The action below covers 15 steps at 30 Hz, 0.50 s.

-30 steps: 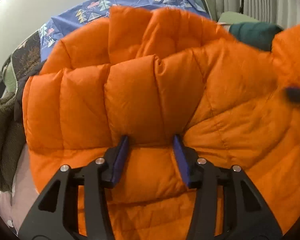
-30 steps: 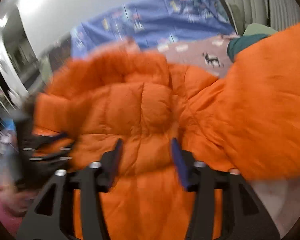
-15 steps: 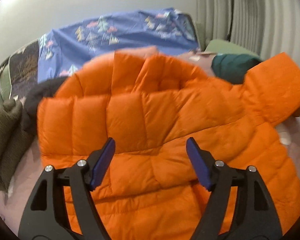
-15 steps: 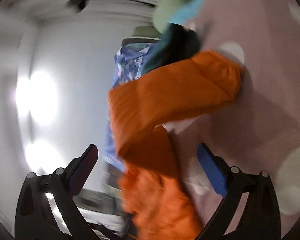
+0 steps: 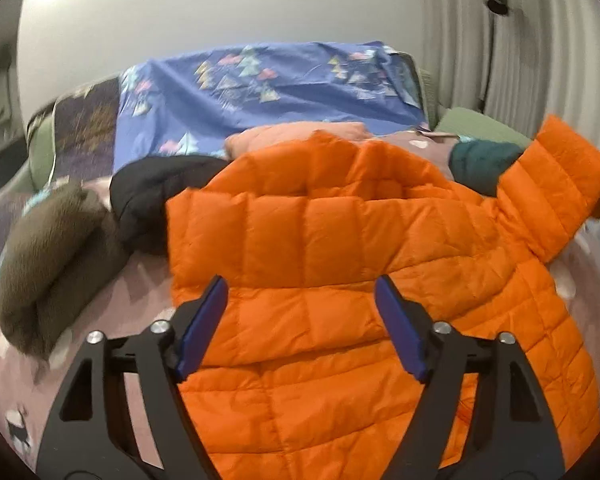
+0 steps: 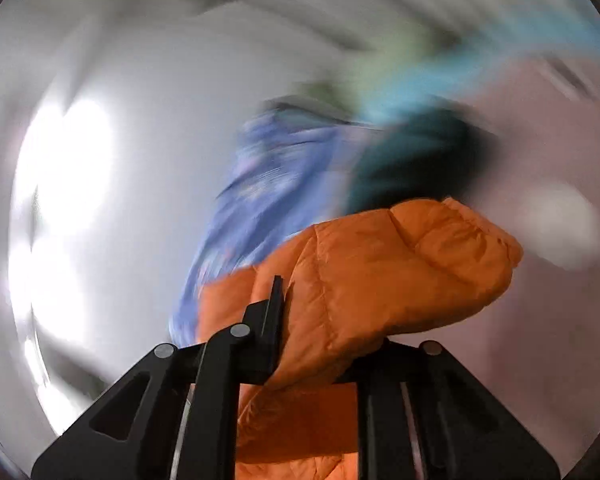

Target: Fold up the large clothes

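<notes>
An orange quilted puffer jacket (image 5: 340,248) lies on the bed, its left part folded over the body. My left gripper (image 5: 302,320) is open above it, holding nothing. The jacket's right sleeve (image 5: 556,184) is lifted at the far right, where a dark bit of the other gripper shows at its cuff. In the right wrist view my right gripper (image 6: 320,336) is shut on that orange sleeve (image 6: 400,264), which bulges out past the fingers; the background is blurred.
The bed has a pinkish sheet (image 5: 140,292). An olive-brown garment (image 5: 48,256) and a black one (image 5: 156,188) lie left of the jacket. A dark teal garment (image 5: 480,160) lies behind it. A blue patterned cover (image 5: 260,92) stands at the back against the wall.
My left gripper has let go of the jacket fold, opened and drawn back. My right gripper opened, swung to the right sleeve and closed on it.
</notes>
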Each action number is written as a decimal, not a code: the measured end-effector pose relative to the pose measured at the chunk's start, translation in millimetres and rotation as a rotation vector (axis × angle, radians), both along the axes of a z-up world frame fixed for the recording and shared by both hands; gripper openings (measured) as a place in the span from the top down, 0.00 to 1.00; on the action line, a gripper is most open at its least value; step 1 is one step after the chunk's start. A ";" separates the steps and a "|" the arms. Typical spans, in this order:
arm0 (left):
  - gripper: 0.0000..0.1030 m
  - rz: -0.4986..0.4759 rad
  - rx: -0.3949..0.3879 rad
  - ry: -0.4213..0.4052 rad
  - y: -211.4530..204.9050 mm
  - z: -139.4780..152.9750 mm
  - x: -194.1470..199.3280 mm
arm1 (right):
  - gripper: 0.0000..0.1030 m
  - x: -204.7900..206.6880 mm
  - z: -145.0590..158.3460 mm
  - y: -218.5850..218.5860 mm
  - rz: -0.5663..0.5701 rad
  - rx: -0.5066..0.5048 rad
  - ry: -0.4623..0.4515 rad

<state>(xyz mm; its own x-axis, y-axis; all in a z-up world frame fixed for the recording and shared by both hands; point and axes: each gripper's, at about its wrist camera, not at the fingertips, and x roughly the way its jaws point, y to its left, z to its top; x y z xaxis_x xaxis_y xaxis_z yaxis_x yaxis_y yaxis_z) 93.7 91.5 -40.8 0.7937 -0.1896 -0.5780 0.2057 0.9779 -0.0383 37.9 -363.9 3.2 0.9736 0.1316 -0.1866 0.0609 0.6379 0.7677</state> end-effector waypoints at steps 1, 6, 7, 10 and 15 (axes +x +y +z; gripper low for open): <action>0.34 0.009 -0.023 0.013 4.8 -0.6 3.1 | 0.83 8.6 19.2 41.6 0.103 -0.124 -0.040; 0.35 0.048 -0.185 0.043 36.1 -1.0 6.9 | 0.80 31.2 17.9 209.1 0.464 -0.529 -0.066; 0.33 0.049 -0.208 0.043 42.6 -0.5 5.3 | 0.65 32.8 5.7 236.1 0.523 -0.591 -0.045; 0.25 0.037 -0.258 0.059 55.9 -1.9 2.3 | 0.42 40.2 -45.7 299.4 0.716 -0.687 0.083; 0.09 -0.039 -0.385 0.092 66.0 -8.0 2.4 | 0.37 19.7 -84.1 335.7 0.812 -0.736 0.177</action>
<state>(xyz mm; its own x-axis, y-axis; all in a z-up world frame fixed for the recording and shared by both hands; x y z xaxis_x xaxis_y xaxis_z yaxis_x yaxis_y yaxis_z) 96.0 157.5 -48.8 0.7302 -0.4353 -0.5267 0.2211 0.8798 -0.4207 57.6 -28.2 -81.0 0.5997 0.5186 -0.6094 -0.5108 0.8343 0.2074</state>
